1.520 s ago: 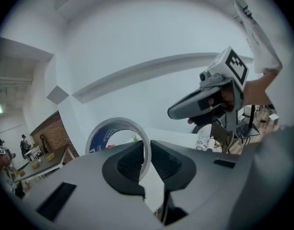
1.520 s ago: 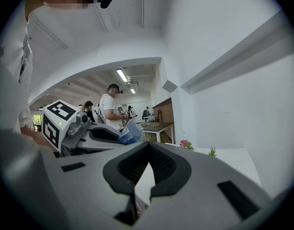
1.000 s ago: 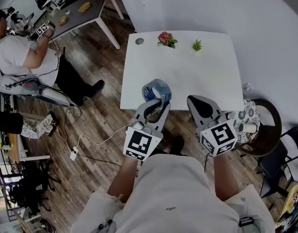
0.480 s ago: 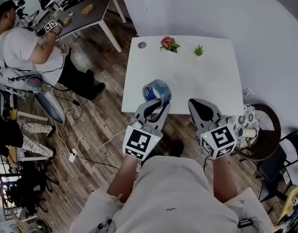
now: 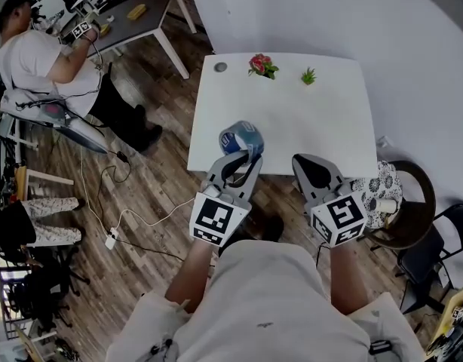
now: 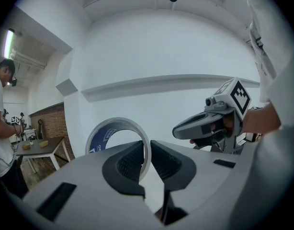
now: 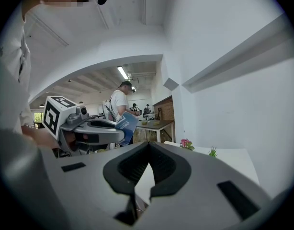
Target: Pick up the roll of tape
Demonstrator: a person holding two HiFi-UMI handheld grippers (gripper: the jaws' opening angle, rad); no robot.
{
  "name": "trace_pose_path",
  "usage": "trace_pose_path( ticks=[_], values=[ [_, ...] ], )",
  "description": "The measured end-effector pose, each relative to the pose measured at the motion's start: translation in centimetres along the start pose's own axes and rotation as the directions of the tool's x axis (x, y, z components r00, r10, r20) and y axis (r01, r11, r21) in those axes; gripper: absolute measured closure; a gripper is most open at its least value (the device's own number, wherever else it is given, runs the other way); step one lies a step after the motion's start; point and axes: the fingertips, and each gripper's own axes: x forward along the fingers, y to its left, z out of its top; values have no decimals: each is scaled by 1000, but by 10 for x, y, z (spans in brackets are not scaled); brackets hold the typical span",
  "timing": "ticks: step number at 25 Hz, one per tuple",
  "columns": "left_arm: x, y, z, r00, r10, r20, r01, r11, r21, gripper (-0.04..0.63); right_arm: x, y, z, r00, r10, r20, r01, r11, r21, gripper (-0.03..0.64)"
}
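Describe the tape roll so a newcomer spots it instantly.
Find the white table against the wall; at its near edge, the left claw is shut on the roll of tape. It's the only ring, blue inside with a pale outer band, unlike the small plants at the far edge.

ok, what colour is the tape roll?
The roll of tape is blue with a whitish edge; head view shows it best.

The left hand-held gripper (image 5: 245,158) holds the roll of tape (image 5: 241,136) at the white table (image 5: 307,127) edge.
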Motion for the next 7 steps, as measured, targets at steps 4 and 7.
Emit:
trace_pose_path(
  ticks=[4,7],
  values=[
    [4,-2,1,1000,-6,-3,6,1000,6,540,-1,-2,-1,1000,0,-6,0,1000,-3,612],
    [7,-3,2,1000,-9,-5,9,1000,10,540,-2,-7,0,1000,-7,-6,7,1000,-2,612]
  ],
)
